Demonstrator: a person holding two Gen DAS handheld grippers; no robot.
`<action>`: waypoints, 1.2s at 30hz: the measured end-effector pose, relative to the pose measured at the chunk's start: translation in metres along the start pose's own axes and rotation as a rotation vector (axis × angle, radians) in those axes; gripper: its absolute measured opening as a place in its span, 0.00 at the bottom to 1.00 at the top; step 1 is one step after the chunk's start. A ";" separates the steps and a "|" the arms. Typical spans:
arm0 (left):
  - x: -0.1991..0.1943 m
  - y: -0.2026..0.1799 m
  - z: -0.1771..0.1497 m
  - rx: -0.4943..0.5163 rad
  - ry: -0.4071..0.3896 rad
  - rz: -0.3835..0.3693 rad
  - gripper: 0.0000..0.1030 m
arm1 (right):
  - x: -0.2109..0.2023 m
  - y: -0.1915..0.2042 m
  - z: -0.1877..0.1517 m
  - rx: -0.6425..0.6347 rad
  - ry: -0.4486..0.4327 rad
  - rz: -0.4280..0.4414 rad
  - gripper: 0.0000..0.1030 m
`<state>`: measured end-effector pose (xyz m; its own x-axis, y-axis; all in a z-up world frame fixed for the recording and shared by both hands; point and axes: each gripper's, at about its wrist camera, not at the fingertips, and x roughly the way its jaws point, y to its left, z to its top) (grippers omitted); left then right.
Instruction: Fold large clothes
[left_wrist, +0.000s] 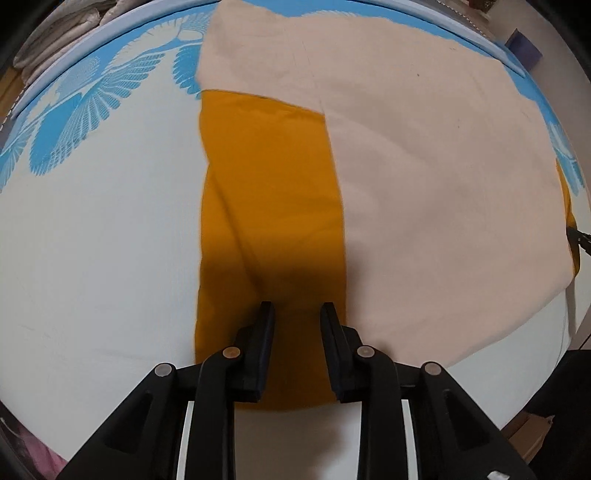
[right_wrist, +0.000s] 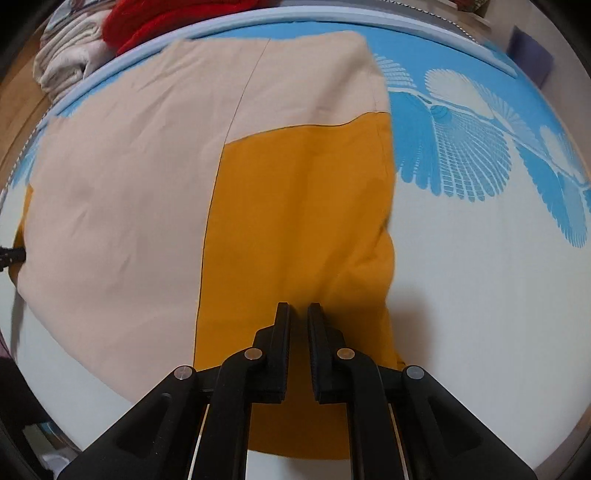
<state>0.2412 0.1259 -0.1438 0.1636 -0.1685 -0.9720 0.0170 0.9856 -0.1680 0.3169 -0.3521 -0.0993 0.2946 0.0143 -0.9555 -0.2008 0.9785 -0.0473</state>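
Two colours make up the garment (left_wrist: 424, 177) spread flat beneath me: a broad beige body and mustard-yellow panels at either side. My left gripper (left_wrist: 297, 308) points steeply down over one mustard panel (left_wrist: 266, 192), with the beige cloth lying just to its right and bare white sheet to its left. Its jaws stand a little apart, and the cloth shows plainly in the gap; I see nothing pinched between the pads. My right gripper (right_wrist: 298, 309) hangs over the other mustard panel (right_wrist: 299, 206), beige cloth to its left, sheet to its right. Its jaws are nearly together with only a thin slot left, and whether a fold of cloth is caught there I cannot tell. Beyond both sets of fingers the bed sheet (right_wrist: 480, 295) turns blue with a white feathery print (right_wrist: 465, 147). Past the bed's far edge (in the right view) lie a red cloth (right_wrist: 155, 18) and pale folded fabric (right_wrist: 70, 62).
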 end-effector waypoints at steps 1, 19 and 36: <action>0.001 0.001 -0.002 0.009 0.004 0.010 0.25 | -0.002 -0.003 -0.002 0.016 0.000 0.008 0.10; -0.002 0.011 -0.017 0.046 0.003 0.091 0.25 | -0.042 0.082 -0.005 -0.196 -0.204 -0.023 0.10; -0.078 -0.043 -0.011 -0.233 -0.298 0.021 0.18 | -0.053 0.199 0.010 -0.296 -0.234 0.041 0.11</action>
<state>0.2168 0.0968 -0.0623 0.4421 -0.1040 -0.8909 -0.2084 0.9542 -0.2148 0.2705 -0.1567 -0.0555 0.4791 0.1326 -0.8677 -0.4683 0.8747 -0.1249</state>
